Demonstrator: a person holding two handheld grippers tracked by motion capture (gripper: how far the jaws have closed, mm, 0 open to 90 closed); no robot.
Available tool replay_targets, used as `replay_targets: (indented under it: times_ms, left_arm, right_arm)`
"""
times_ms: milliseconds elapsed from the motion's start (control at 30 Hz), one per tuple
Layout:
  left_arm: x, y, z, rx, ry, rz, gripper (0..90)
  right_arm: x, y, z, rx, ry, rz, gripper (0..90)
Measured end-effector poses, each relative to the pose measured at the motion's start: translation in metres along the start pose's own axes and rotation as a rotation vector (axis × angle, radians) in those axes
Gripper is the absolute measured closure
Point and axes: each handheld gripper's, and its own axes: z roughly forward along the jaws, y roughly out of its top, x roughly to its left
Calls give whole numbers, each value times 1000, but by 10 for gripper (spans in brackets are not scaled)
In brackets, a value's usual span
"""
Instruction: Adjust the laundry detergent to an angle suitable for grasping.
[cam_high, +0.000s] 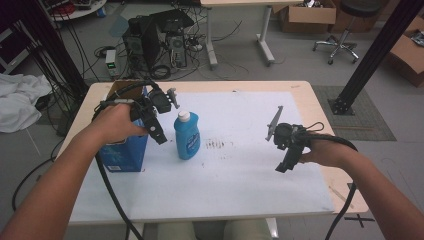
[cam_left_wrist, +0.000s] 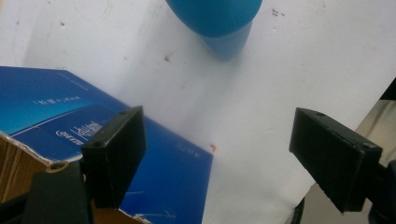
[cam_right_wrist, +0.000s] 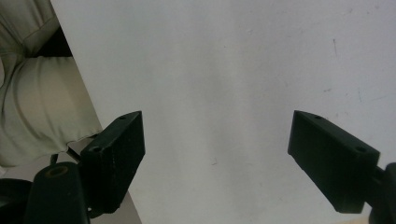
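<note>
my left gripper (cam_high: 159, 131), jaws wide and empty, hangs between the blue carton (cam_high: 125, 150) and the upright blue bottle (cam_high: 187, 136) mid-table; smooth, likely slippery plastic, which i'd grip at its flat waist.

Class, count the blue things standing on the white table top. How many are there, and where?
2: a blue bottle left of centre, and a blue box just left of it, under the left gripper.

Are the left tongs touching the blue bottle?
Apart. In the left gripper view the left tongs stand open with bare white table between them, and the blue bottle sits farther ahead.
</note>
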Motion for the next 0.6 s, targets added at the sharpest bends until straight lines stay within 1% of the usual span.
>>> replay_targets:
  times_ms: [167, 233, 300, 400, 433, 467, 500, 600]
  left_arm:
    - [0, 0, -1, 1, 8, -9, 194]
    - [-1, 0, -2, 0, 11, -15, 191]
    - [-1, 0, -2, 0, 13, -18, 190]
    - [-2, -1, -4, 3, 10, -39, 188]
    - [-2, -1, -4, 3, 10, -39, 188]
    - [-3, -1, -6, -2, 9, -50, 188]
    - [-3, -2, -8, -17, 13, -57, 188]
    - [-4, -3, -12, -40, 24, -68, 187]
  right_arm:
    - [1, 0, -2, 0, -4, 2, 188]
    - [1, 0, -2, -9, -6, -2, 187]
    - [2, 1, -2, -3, -5, -6, 188]
    - [1, 1, -2, 7, -4, -7, 188]
    - [1, 1, -2, 7, -4, -7, 188]
    - [1, 2, -2, -3, -11, -5, 187]
    - [1, 2, -2, -2, -11, -8, 187]
    - [2, 3, -3, -7, -11, -11, 187]
